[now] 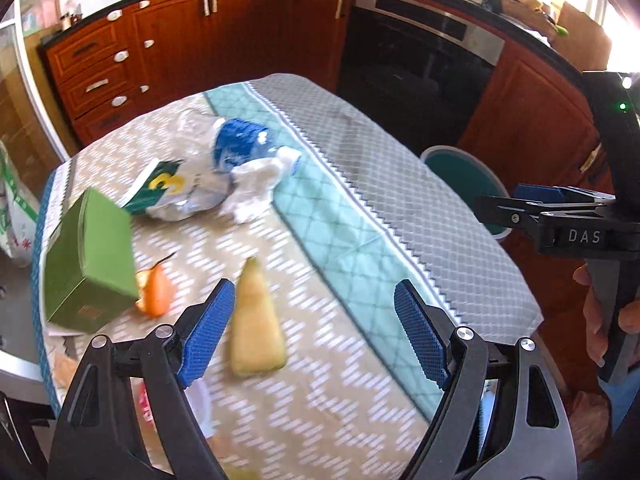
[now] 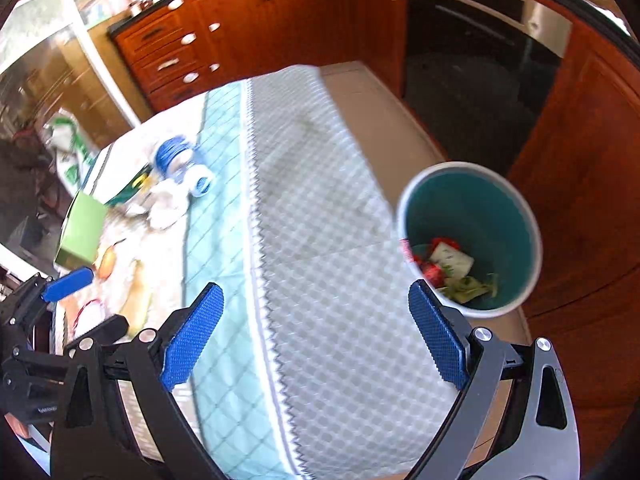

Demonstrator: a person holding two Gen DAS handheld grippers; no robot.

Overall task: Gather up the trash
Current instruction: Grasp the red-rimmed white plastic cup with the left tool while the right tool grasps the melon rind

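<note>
My left gripper (image 1: 316,332) is open above the table, nothing between its blue pads. Just ahead of it lies a pale yellow peel (image 1: 256,324), with an orange peel (image 1: 154,292) and a green box (image 1: 90,264) to its left. Farther back lie a crumpled white tissue (image 1: 256,188), a blue-and-white wrapper (image 1: 240,144) and a green-and-yellow packet (image 1: 158,188). My right gripper (image 2: 316,336) is open and empty over the grey part of the tablecloth (image 2: 320,240). A teal bin (image 2: 472,236) with a white rim stands on the floor to its right, holding several scraps.
Wooden cabinets (image 1: 180,52) and a black oven (image 1: 412,56) line the far wall. A printed bag (image 1: 16,208) stands on the floor left of the table. A hand (image 1: 600,320) holds the right gripper's handle at the right edge of the left wrist view.
</note>
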